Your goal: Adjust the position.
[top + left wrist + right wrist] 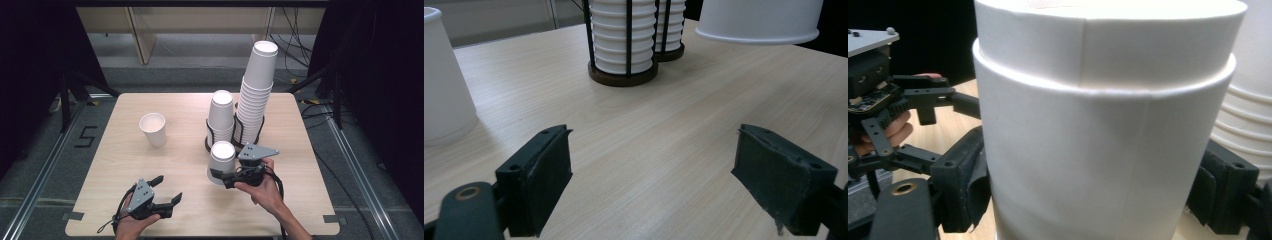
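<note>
Paper-cup handling at a wooden table (125,200), mid-sequence. An inverted white paper cup (222,162), lower centre of the high view, is clamped between the jaws of the right claw (226,181); in the right gripper view the two black pads are seen pressed against the cup wall at either side. Whether the rim has reached the table cannot be told from the high view; in the left gripper view the rim at the upper right of the frame is seen apart from the table surface, so the cup is judged to be held just above it.

The left claw (168,191), lower left of the high view, is held with its jaws apart and nothing between them, bare table being seen between the pads in its own view.

Behind the held cup two black wire holders are seen: a short stack of inverted cups (221,115) in the nearer, and a tall stack (256,95) just right of it. One upright cup (153,129) stands alone, left of centre.

Progress is judged partial: one cup stands set out, a second is in hand and not yet released, and many cups are left in the holders.
</note>
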{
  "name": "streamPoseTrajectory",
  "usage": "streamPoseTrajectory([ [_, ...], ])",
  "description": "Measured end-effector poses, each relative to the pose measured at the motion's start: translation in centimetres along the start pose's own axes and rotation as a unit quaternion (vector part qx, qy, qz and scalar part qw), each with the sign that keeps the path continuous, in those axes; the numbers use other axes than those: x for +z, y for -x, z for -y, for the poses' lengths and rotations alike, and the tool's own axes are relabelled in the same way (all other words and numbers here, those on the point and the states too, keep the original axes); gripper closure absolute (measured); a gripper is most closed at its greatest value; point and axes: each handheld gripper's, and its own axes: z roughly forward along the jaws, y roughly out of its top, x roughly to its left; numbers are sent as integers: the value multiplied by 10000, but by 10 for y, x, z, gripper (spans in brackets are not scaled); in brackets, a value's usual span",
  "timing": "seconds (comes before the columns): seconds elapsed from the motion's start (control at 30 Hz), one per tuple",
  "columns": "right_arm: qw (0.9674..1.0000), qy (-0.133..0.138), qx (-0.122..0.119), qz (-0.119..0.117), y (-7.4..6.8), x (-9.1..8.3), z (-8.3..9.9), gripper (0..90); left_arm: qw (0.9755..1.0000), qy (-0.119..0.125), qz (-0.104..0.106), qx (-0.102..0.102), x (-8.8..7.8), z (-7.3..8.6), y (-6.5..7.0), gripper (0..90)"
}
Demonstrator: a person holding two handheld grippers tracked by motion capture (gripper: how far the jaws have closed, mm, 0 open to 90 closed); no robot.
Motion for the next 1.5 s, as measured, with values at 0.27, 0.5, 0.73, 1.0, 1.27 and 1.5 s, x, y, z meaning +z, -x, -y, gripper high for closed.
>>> streamPoseTrajectory([
  [0.27, 9998, -54, -37, -196, -12, 5, -3, 184, 9979, 367, 449, -298, 2, -3, 3, 146],
  [0.5, 9990, 1, -16, -451, -23, 15, -2, 184, 9946, 464, 859, -345, 10, -6, 16, 146],
  [0.73, 9981, -12, -44, -621, -33, 23, -2, 184, 9920, 594, 1057, -364, 19, -8, 25, 145],
  [1.0, 9969, -66, -41, -789, -43, 32, 0, 189, 9917, 587, 1088, -364, 24, -10, 27, 134],
  [1.27, 9963, -58, -214, -834, -51, 37, 0, 193, 9917, 522, 1104, -397, 28, -9, 29, 58],
  [1.5, 9950, -9, -155, -990, -59, 41, -2, 193, 9919, 543, 1099, -338, 31, -9, 32, 3],
])
